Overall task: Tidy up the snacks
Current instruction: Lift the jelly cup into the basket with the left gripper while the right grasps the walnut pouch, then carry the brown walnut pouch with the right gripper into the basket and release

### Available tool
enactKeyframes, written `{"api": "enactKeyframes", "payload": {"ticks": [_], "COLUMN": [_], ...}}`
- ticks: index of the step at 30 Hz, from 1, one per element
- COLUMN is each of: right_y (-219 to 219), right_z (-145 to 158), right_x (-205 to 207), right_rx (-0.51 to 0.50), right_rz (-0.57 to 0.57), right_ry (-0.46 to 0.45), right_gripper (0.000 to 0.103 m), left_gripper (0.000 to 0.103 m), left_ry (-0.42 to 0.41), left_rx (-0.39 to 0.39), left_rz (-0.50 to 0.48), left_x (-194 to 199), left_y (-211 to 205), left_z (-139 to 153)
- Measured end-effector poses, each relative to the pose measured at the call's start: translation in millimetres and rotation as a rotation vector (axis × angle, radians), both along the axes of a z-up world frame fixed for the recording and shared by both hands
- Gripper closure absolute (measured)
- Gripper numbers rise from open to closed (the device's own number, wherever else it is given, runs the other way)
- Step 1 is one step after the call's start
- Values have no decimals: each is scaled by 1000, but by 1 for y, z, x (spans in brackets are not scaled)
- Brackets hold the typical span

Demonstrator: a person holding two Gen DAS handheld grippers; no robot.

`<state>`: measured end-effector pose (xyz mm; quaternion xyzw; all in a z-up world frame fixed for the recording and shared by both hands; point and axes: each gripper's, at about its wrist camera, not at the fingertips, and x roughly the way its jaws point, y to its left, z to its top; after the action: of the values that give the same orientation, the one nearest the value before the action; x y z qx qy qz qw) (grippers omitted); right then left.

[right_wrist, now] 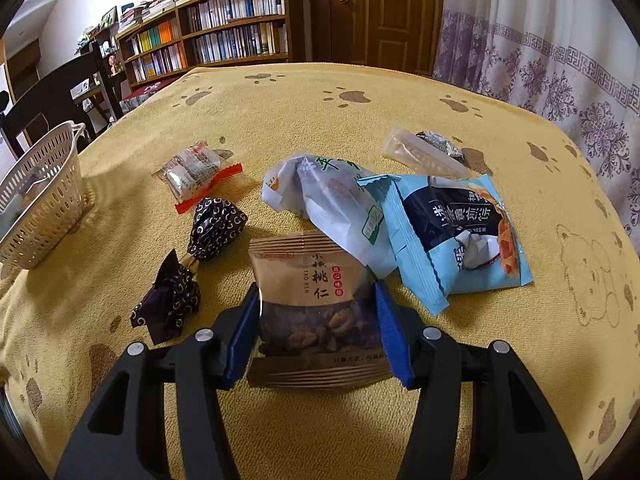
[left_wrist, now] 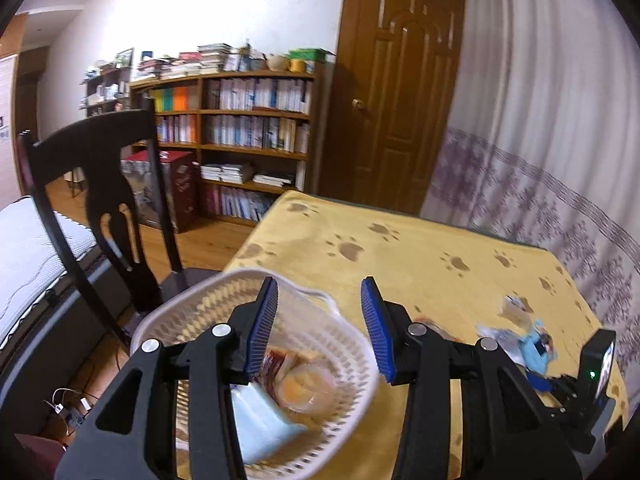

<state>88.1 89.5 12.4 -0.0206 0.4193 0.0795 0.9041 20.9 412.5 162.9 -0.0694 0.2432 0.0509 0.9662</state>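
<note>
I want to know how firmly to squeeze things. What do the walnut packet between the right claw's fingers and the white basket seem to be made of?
The walnut packet looks like matte brown kraft paper with a glossy clear film window: kernels show through it, and the sealed ends are ribbed. The white basket looks like rigid moulded plastic, judging by its even slotted walls and smooth rim.

A matt, nappy yellow cloth (right_wrist: 320, 120) covers the tabletop. The basket (right_wrist: 44, 196) at far left is slotted white plastic. The walnut packet (right_wrist: 312, 280) is matt brown paper with a clear glossy window; the blue packet (right_wrist: 460, 236) is glossy film. The fingers (right_wrist: 390, 336) carry ribbed blue pads.
</note>
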Motion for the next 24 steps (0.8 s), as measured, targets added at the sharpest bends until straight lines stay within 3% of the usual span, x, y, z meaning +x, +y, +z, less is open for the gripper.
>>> {"api": "enactKeyframes", "payload": {"ticks": [1,3,6,13,24], "right_y": [0,0,0,0,-8], "right_z": [0,0,0,0,0], "right_x": [0,0,0,0,-3], "right_rx": [0,1,2,5,60], "right_rz": [0,0,0,0,-10], "right_ry": [0,0,0,0,1], "right_gripper": [48,48,48,48,50], "left_gripper": [46,39,38,11,6], "left_ry": [2,12,26,35,57], "left_rx": [-6,-27,-35,-38,-61], "left_rz": [9,37,49,54,81], "left_x": [0,2,4,6,8], "left_y": [2,9,13,8,13], "left_z": [0,-1,-3,-6,-11]}}
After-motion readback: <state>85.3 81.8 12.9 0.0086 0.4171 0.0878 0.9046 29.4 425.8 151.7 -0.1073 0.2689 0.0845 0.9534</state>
